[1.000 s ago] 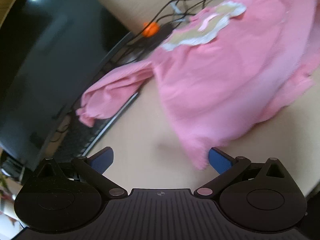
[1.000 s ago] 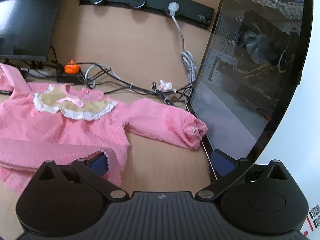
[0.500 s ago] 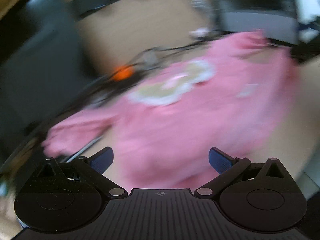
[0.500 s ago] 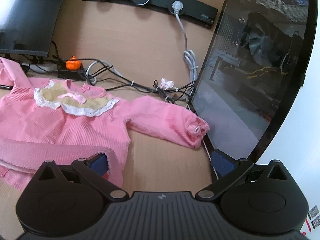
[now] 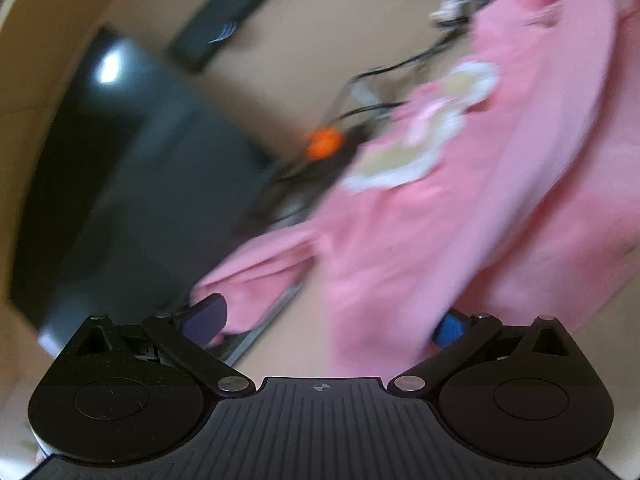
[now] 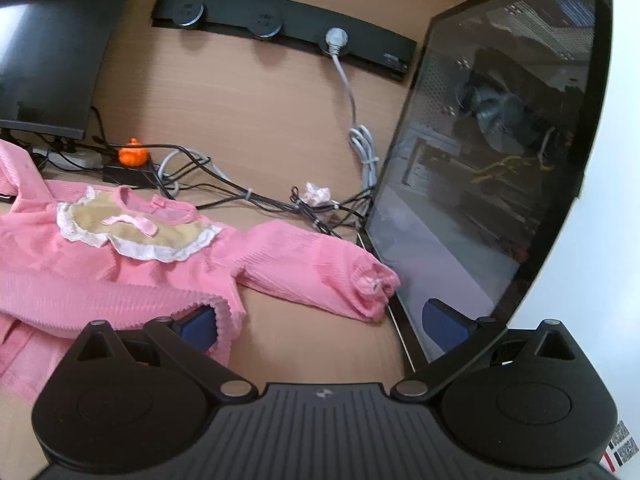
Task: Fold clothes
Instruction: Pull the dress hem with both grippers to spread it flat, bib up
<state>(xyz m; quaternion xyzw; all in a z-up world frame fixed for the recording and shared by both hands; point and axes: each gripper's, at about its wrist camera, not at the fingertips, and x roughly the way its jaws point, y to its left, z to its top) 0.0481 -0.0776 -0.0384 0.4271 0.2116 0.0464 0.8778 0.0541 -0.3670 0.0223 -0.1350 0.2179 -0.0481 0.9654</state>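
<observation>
Left gripper (image 5: 326,324): jaws wide, holding nothing, tilted low over pink top (image 5: 460,208)
Right gripper (image 6: 320,324): spread wide, empty, beside hem
Pink top (image 6: 120,276): lying on desk (image 6: 312,344), sleeve (image 6: 320,272) reaching PC case (image 6: 500,160)

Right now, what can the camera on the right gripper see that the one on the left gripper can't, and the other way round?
Only the right wrist view shows the glass-sided computer case, the sleeve cuff lying beside it, and a grey cable plugged into the socket strip.

Only the left wrist view, which is blurred, shows the other sleeve lying beside the dark monitor, close to the left gripper.

Both show the pink garment with its lace collar, the orange pumpkin toy, black cables, the monitor and the wooden desk. Each gripper's fingers stand apart.
</observation>
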